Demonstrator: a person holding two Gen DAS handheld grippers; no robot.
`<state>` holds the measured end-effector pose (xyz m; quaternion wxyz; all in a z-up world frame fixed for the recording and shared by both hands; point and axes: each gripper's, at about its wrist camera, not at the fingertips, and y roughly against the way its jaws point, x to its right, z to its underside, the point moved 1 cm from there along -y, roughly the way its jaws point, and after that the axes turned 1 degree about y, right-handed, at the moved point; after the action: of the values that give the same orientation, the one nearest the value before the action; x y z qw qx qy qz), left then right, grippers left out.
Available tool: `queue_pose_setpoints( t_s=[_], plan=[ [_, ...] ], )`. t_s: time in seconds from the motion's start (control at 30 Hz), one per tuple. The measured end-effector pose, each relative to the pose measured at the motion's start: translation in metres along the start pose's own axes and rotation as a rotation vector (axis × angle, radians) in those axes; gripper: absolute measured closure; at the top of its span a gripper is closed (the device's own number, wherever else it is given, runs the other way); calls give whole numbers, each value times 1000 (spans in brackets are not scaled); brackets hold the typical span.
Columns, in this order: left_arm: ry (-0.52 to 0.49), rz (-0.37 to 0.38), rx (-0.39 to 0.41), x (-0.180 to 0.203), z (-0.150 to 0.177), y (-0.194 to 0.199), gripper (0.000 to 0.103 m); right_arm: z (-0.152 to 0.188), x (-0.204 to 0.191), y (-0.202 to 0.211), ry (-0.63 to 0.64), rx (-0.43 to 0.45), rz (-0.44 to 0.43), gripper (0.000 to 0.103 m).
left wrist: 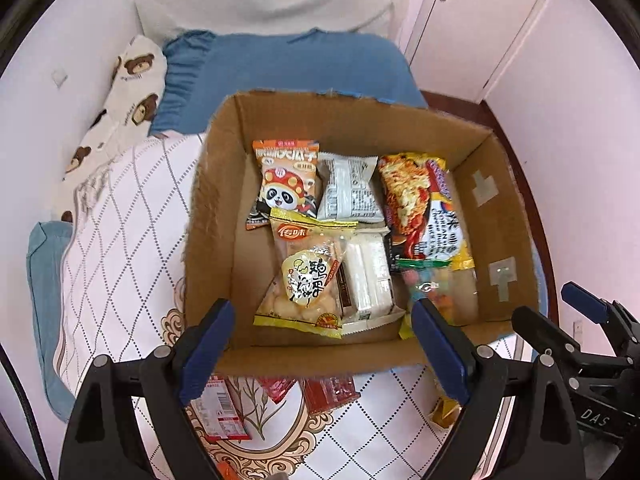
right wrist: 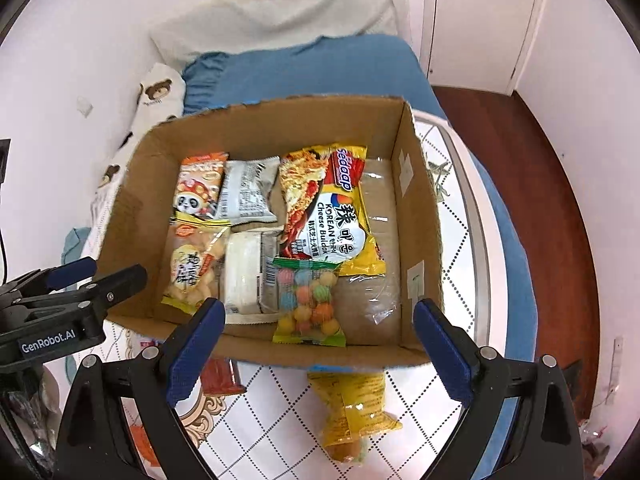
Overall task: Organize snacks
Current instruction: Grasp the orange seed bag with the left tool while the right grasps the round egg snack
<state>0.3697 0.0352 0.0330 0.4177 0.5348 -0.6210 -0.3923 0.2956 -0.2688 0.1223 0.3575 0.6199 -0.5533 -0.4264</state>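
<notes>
A cardboard box (right wrist: 420, 216) sits open on the bed (right wrist: 460, 240), toward the head end where a blue pillow (right wrist: 312, 68) and a bear-print pillow (left wrist: 136, 92) lie against the wall.

Inside the box the snacks lie flat in rows. Along the far wall are a panda packet (left wrist: 286, 178), a grey-white packet (left wrist: 350, 188) just beside it, and a noodle packet (right wrist: 332, 208) stretching toward the near side. In front of these lie a yellow-edged packet of pale round pieces (left wrist: 308, 276), overlapping the panda packet's bottom edge, then a white wrapped bar (left wrist: 368, 276), then a clear bag of coloured candy balls (right wrist: 310, 304) whose top edge overlaps the noodle packet. The right part of the box floor shows only tape.

On the quilt between the box's near wall and the foot of the bed more snacks wait: a yellow bag (right wrist: 352, 404) partly under the box edge, a red packet (right wrist: 220, 376), and a red-and-white packet (left wrist: 220, 412) with a barcode.

The left tool (left wrist: 324, 354) hovers over the near wall of the box, its blue fingers spread wide with nothing between them. The right tool (right wrist: 318, 354) hangs likewise over the near wall, fingers spread wide and holding nothing. Each tool shows at the edge of the other's view.
</notes>
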Motion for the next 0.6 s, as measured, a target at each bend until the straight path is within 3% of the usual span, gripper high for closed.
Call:
queue_pose_setpoints(
  t_s=[0.4, 0.5, 0.6],
  plan=[
    [15, -12, 164, 3, 36, 58, 13, 27, -11, 61, -5, 115, -82, 6],
    [28, -47, 212, -1, 49, 66, 13, 42, -10, 65, -11, 121, -110, 6],
    [61, -53, 197, -10, 66, 60, 13, 62, -6, 54, -16, 87, -110, 8]
  ],
)
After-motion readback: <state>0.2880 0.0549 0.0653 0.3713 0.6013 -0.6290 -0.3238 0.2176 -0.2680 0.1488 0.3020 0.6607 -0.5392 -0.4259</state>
